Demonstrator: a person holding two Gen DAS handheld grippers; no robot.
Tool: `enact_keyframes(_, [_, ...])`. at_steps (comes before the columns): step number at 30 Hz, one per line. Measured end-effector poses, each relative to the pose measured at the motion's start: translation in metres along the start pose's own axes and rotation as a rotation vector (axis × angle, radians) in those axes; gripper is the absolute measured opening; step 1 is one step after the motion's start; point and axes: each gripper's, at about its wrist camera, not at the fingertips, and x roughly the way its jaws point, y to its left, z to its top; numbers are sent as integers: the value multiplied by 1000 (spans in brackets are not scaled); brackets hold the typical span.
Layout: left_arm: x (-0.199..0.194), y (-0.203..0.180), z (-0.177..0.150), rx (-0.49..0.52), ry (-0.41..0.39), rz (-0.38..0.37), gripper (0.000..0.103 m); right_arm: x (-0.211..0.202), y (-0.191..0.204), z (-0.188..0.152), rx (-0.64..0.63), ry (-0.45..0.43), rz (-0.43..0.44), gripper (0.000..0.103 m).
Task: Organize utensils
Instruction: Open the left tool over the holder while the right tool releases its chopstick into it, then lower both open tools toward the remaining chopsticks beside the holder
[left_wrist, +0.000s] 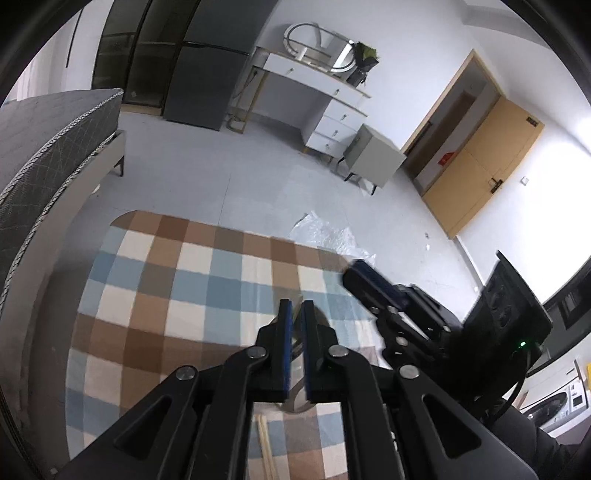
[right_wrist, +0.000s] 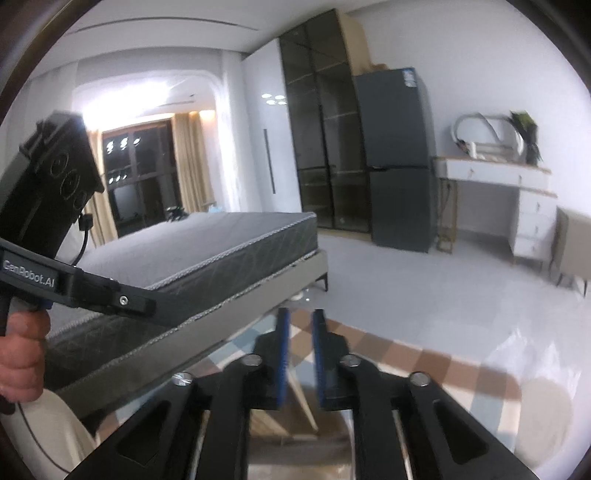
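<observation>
Left gripper — narrow gap, nothing visibly gripped — above checked cloth, right gripper beside.

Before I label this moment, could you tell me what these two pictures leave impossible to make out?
- Left wrist view: a round metal item below the left gripper is mostly covered by its fingers; its kind is unclear.
- Left wrist view: the pale chopsticks are cut off by the gripper's body.
- Right wrist view: pale wooden sticks under the right gripper are blurred and partly hidden.
- Right wrist view: a round shape on the checked cloth is too blurred to name.
</observation>
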Motion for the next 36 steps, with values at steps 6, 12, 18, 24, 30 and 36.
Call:
enact_keyframes(6, [-22,-8,-14,3,-35,66,38,-39,-5,1,98,-15,-33,25])
enact_keyframes(12, [-48,-24,-34,22,-83,120,53,-81,13,2,117,-53,-60,48])
enact_keyframes(18, [-71,-42,-51,24,-129,114,63,-127,32,-7,149,-103,-73,65])
enact_keyframes(24, [-86,-61,-69,65,-166,137,74,-162,35,-9,181,-147,-95,79])
enact_keyframes(30, [-98,-66,-91,86,-229,194,83,-180,45,-15,186,-165,-103,87])
enact_keyframes(36, [-94,-59,-115,91,-256,265,86,-191,58,-33,195,-161,-115,99])
